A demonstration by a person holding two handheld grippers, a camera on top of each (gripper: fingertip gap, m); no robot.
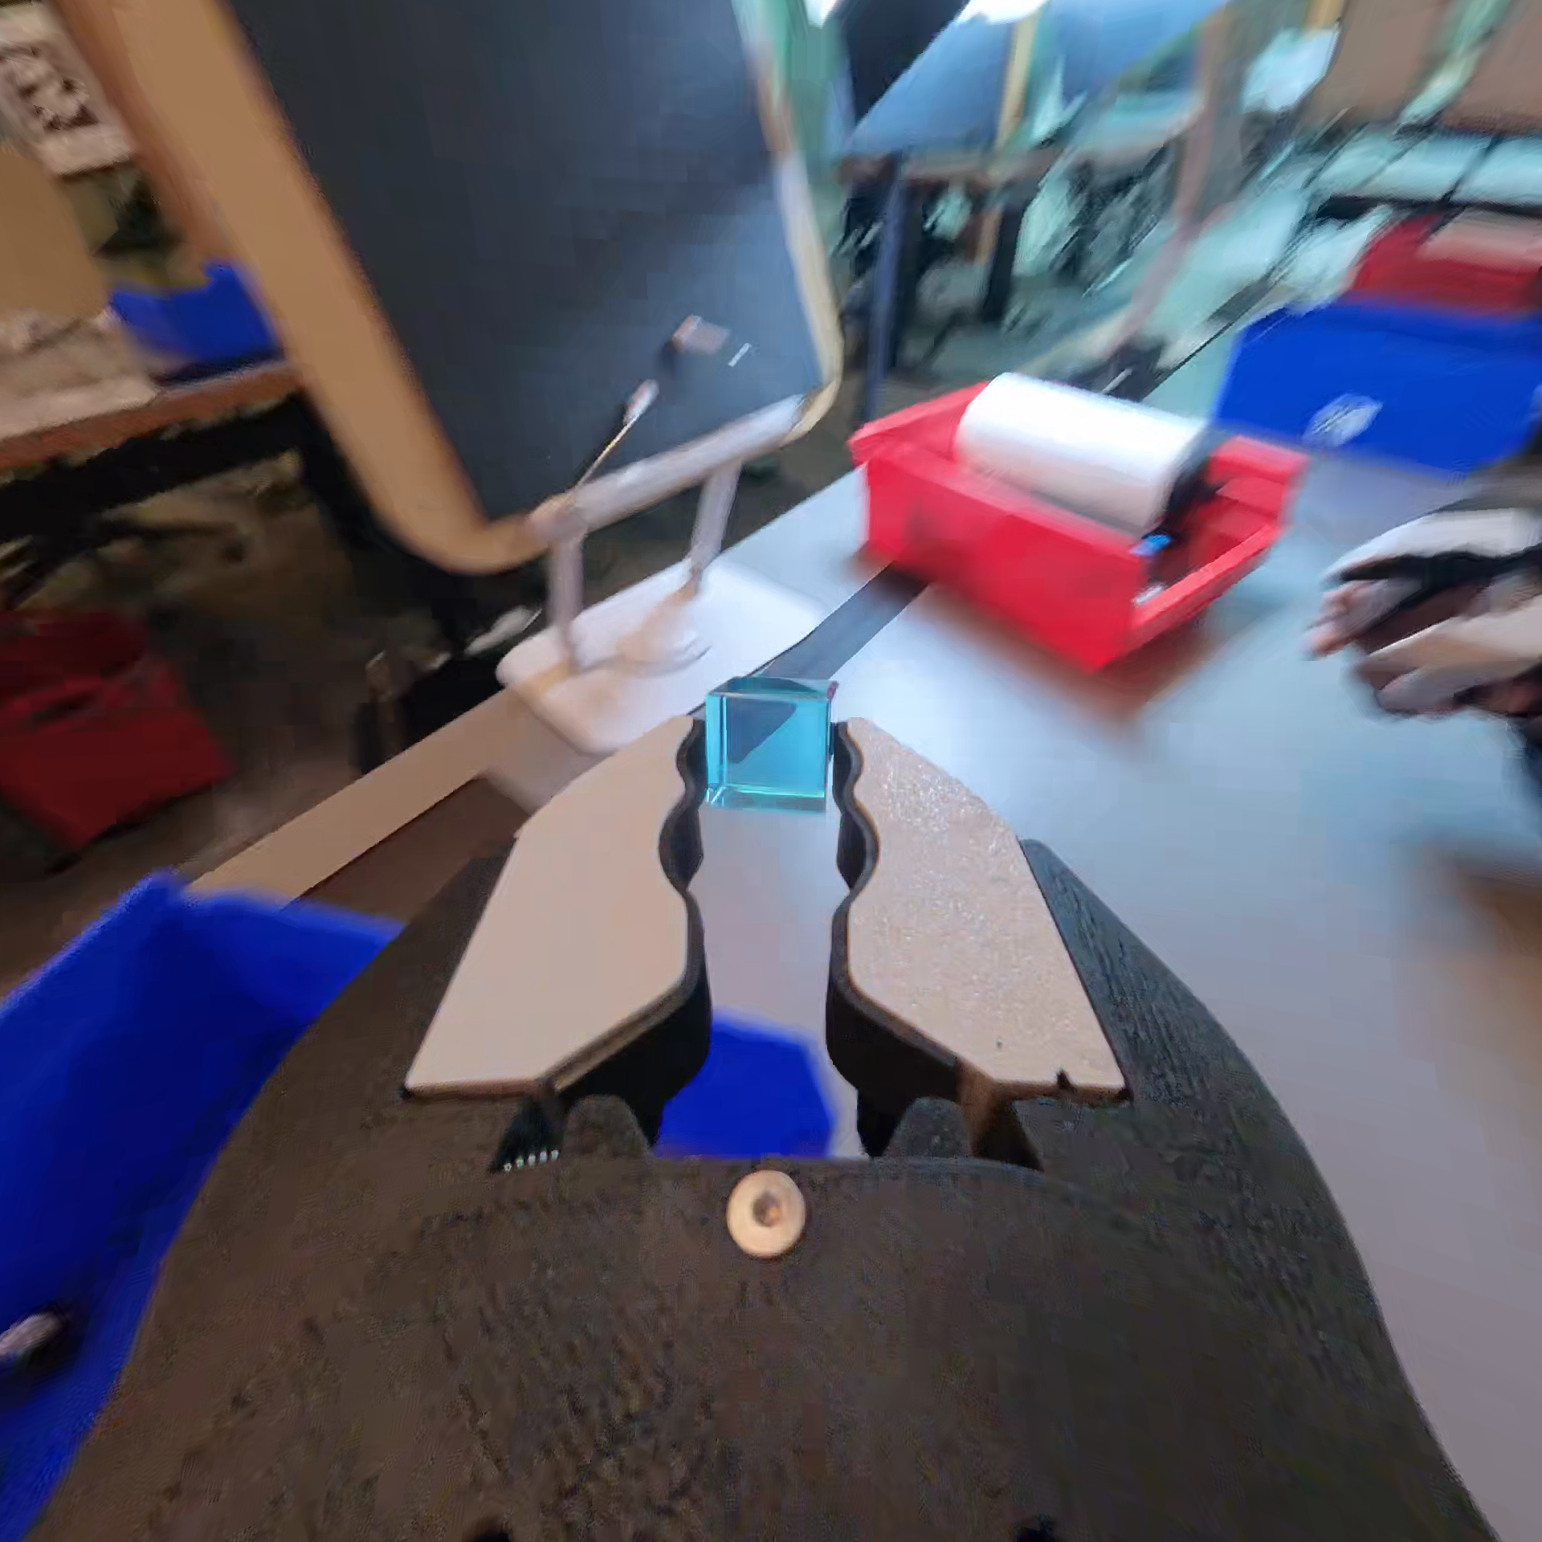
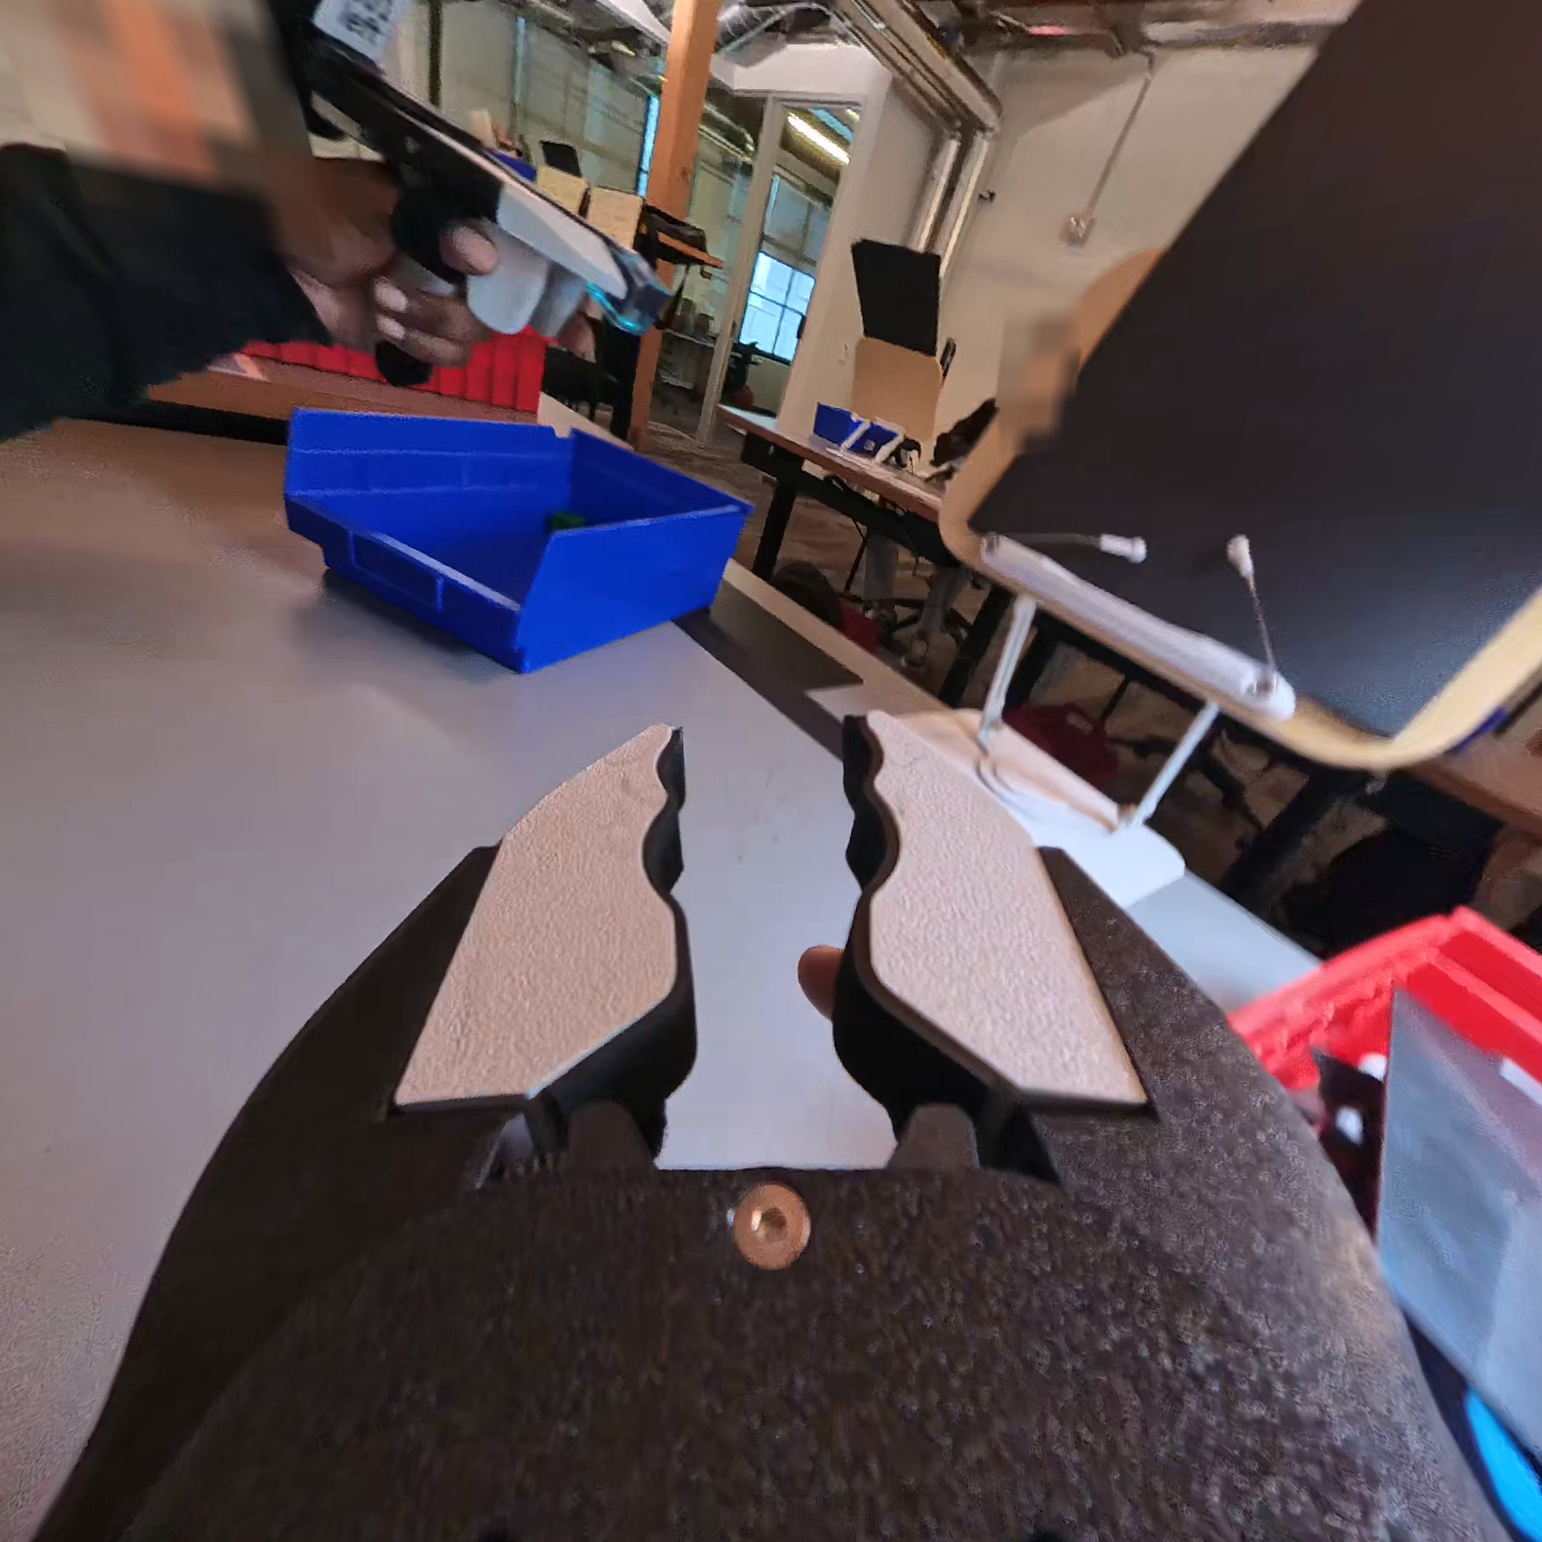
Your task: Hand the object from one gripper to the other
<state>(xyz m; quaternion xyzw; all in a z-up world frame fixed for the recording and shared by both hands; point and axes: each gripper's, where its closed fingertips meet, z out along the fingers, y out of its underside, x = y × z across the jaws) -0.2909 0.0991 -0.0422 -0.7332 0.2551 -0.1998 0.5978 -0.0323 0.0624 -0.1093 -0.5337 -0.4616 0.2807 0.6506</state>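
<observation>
Cube (image 1: 768, 745), clear blue, pinched at the tips of the left tongs (image 1: 766, 751) above the grey table (image 1: 1168, 876); red bin (image 1: 1060, 534) beyond. Right tongs (image 2: 761, 772) spread, nothing between; cube up left, well apart, past a blue bin (image 2: 509, 534).

Looked like an open-plan workshop or lab in a converted industrial loft; showed exposed ceiling pipes (image 2: 934, 58) and a timber post (image 2: 680, 167); held rows of wood-topped workbenches (image 2: 834, 467) on black legs; carried blue (image 2: 517, 534) and red parts bins (image 1: 1068, 534) on a grey table (image 2: 209, 751); included an open cardboard box (image 2: 897, 367) farther back.
</observation>
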